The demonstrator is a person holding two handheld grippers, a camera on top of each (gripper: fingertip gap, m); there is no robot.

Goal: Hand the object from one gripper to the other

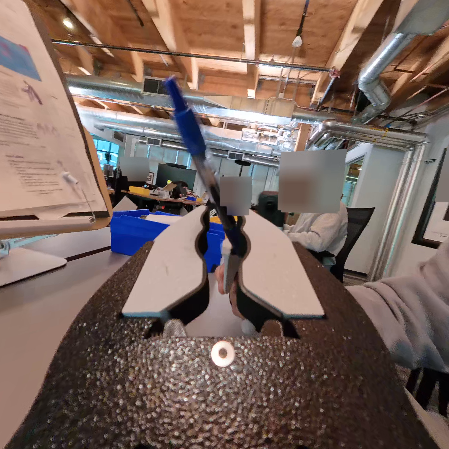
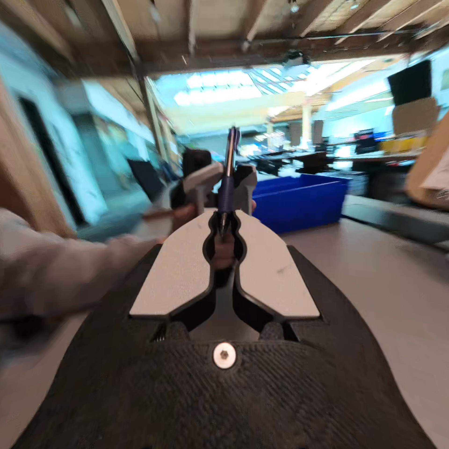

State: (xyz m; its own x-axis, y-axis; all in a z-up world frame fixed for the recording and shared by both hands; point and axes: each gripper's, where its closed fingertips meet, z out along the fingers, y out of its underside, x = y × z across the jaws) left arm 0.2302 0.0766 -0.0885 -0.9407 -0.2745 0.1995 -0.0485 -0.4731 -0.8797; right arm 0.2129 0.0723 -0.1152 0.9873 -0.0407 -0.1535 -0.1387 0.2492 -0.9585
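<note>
A blue pen (image 1: 192, 136) stands nearly upright, cap end up. In the left wrist view it passes between the fingers of my left gripper (image 1: 223, 213), which are apart, and it rests close to the right finger. A grey finger of my right gripper (image 1: 228, 267) shows below, at the pen's lower end. In the blurred right wrist view my right gripper (image 2: 224, 215) is shut on the pen (image 2: 224, 194) at its writing tip. My left gripper (image 2: 230, 170) shows just beyond, its fingers apart on either side of the barrel.
A blue plastic bin (image 1: 131, 233) stands on the grey table (image 1: 48, 315) behind the grippers and shows in the right wrist view (image 2: 298, 201). A document stand with papers (image 1: 36, 133) is at the left. A grey sleeve (image 1: 401, 315) reaches in from the right. People sit at desks behind.
</note>
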